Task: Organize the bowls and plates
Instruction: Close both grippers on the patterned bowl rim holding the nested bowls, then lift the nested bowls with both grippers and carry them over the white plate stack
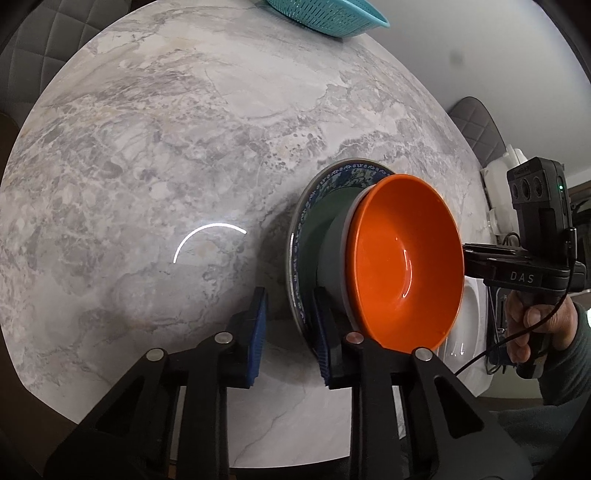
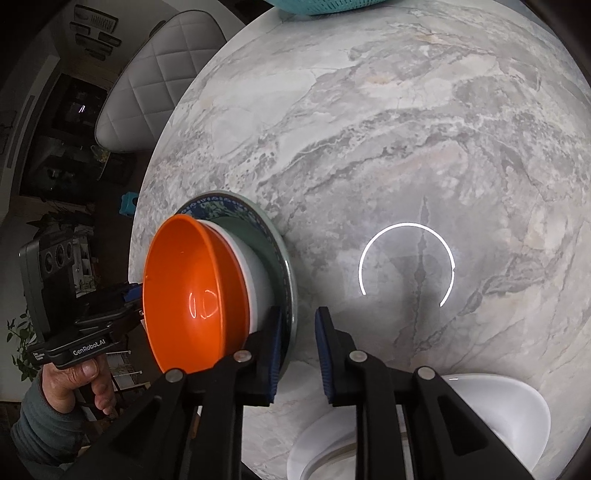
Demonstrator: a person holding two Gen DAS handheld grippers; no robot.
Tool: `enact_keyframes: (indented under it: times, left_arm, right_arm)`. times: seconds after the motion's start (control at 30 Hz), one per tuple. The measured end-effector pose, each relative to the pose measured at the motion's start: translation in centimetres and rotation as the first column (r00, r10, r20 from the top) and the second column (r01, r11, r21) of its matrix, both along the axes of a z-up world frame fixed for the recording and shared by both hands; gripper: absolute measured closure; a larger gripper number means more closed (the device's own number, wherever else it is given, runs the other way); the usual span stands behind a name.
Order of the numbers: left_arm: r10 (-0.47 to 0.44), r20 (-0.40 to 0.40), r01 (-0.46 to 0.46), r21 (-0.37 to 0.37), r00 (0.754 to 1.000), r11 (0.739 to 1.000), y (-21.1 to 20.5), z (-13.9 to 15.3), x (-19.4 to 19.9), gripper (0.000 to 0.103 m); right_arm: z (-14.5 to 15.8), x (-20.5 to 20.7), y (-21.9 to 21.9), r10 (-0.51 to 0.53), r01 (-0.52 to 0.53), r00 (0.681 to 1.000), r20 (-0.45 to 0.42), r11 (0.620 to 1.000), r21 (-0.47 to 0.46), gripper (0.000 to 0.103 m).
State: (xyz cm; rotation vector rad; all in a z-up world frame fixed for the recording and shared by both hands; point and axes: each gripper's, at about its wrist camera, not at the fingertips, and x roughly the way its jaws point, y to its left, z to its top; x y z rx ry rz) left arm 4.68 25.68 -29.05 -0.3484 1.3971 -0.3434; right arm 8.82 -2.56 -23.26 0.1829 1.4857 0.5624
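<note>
Orange bowl (image 1: pixel 402 258) stacked on patterned plate (image 1: pixel 295 258); teal colander (image 1: pixel 332 14) far.

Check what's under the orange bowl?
The orange bowl sits nested in a white bowl, which rests on a green plate with a blue patterned rim. Each claw, left and right, straddles the plate's edge. The plate's centre is covered.

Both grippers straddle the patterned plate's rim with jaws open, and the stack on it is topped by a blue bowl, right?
Not quite: the top bowl is orange, as both wrist views show. The rest holds: the left gripper and right gripper straddle the patterned plate rim, jaws open.
</note>
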Motion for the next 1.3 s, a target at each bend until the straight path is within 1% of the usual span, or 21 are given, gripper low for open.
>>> enact_keyframes:
  times: [0.07, 0.1, 0.13, 0.2, 0.33, 0.43, 0.73, 0.9, 1.1, 1.3]
  left_arm:
    - [-0.02, 0.004, 0.02, 0.006, 1.0, 1.0, -0.7, 0.1, 0.3, 0.093]
    - [-0.026, 0.005, 0.025, 0.015, 1.0, 1.0, -0.9, 0.1, 0.5, 0.094]
    - [-0.027, 0.005, 0.026, 0.018, 1.0, 0.999, -1.0, 0.1, 0.6, 0.094]
    - [-0.025, 0.003, 0.025, 0.018, 1.0, 1.0, -1.1, 0.1, 0.8, 0.094]
    - [-0.039, 0.013, 0.038, 0.042, 0.999, 0.998, -1.4, 0.2, 0.6, 0.094]
    - [-0.04, 0.018, 0.039, 0.056, 0.999, 0.998, -1.5, 0.4, 0.5, 0.094]
    - [-0.048, 0.035, 0.046, 0.073, 0.998, 0.996, -1.6, 0.8, 0.3, 0.094]
    - [-0.045, 0.029, 0.043, 0.073, 0.999, 0.996, -1.3, 1.7, 0.1, 0.094]
    - [-0.045, 0.026, 0.042, 0.079, 0.999, 0.996, -1.4, 3.2, 0.2, 0.094]
    - [-0.083, 0.041, 0.079, 0.085, 0.996, 0.993, -2.4, 5.4, 0.2, 0.094]
  right_arm:
    - [0.0, 0.0, -0.1, -0.001, 0.001, 1.0, -0.001, 1.0, 0.012, 0.089]
    - [0.1, 0.0, -0.1, -0.002, 0.002, 1.0, -0.001, 1.0, 0.02, 0.092]
    - [0.1, 0.0, -0.1, 0.0, 0.0, 1.0, 0.0, 1.0, 0.028, 0.092]
    - [0.2, 0.1, 0.0, 0.0, 0.0, 1.0, 0.005, 1.0, 0.026, 0.092]
    - [0.2, 0.1, -0.1, -0.012, 0.012, 1.0, 0.008, 0.999, 0.03, 0.092]
    - [0.4, -0.2, 0.0, -0.012, 0.012, 1.0, 0.025, 1.0, 0.016, 0.092]
    - [0.6, -0.4, 0.2, -0.015, 0.014, 0.999, 0.047, 1.0, 0.005, 0.092]
    - [1.0, -0.5, 0.3, -0.018, 0.018, 0.999, 0.051, 1.0, 0.005, 0.092]
    - [2.2, -0.5, 0.5, -0.029, 0.029, 0.998, 0.056, 1.0, 0.003, 0.092]
    - [3.9, -1.1, -0.3, -0.07, 0.07, 0.995, 0.065, 0.998, 0.01, 0.092]
